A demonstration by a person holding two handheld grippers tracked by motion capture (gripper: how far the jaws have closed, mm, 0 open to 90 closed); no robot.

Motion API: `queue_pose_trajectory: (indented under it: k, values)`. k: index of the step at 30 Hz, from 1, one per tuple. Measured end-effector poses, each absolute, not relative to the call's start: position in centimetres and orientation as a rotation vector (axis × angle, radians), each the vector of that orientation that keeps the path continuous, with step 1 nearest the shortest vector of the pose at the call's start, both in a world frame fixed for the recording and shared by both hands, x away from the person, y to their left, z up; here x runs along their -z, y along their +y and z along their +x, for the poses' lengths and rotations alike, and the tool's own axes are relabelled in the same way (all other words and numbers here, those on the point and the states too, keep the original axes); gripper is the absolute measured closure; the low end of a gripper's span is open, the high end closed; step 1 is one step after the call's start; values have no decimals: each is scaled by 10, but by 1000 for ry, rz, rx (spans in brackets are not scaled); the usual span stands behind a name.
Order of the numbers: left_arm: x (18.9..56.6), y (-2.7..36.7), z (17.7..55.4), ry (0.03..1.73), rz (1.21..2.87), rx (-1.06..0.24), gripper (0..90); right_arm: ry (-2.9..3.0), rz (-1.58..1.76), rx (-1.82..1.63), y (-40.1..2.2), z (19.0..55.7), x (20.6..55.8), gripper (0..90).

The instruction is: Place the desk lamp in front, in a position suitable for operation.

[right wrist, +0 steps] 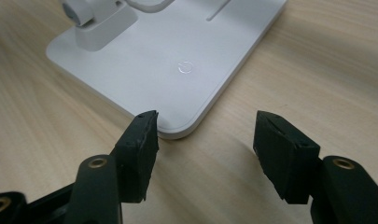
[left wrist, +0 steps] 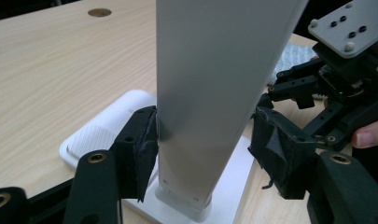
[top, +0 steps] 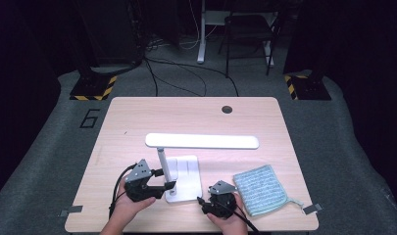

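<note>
One pale wooden table stands on grey carpet, dark room beyond.

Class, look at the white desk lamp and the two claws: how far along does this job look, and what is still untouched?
Done: the white desk lamp stands unfolded on the pale wooden table. In hand: the left claw straddles the lamp's upright post, one pad touching, the other apart, so there is no firm grip. The right claw hangs open before the base's round power mark. Left: the folded blue-green cloth lies untouched.
</note>
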State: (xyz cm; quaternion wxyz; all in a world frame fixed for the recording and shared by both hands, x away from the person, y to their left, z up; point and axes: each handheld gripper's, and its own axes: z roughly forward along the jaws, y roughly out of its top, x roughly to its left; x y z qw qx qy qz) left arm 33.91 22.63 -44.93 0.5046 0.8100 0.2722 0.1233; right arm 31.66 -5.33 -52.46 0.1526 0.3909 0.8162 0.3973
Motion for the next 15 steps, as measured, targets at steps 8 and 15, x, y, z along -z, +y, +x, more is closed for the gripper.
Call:
queue_pose_trajectory:
  k: [8, 15]
  values:
    - [443, 222, 342, 642, 1973, -292, 438, 2315, 1192, -1136, -62, 333, 517, 418]
    - [442, 216, 340, 611, 1984, -275, 509, 2233, 1173, -1224, -89, 327, 495, 406]
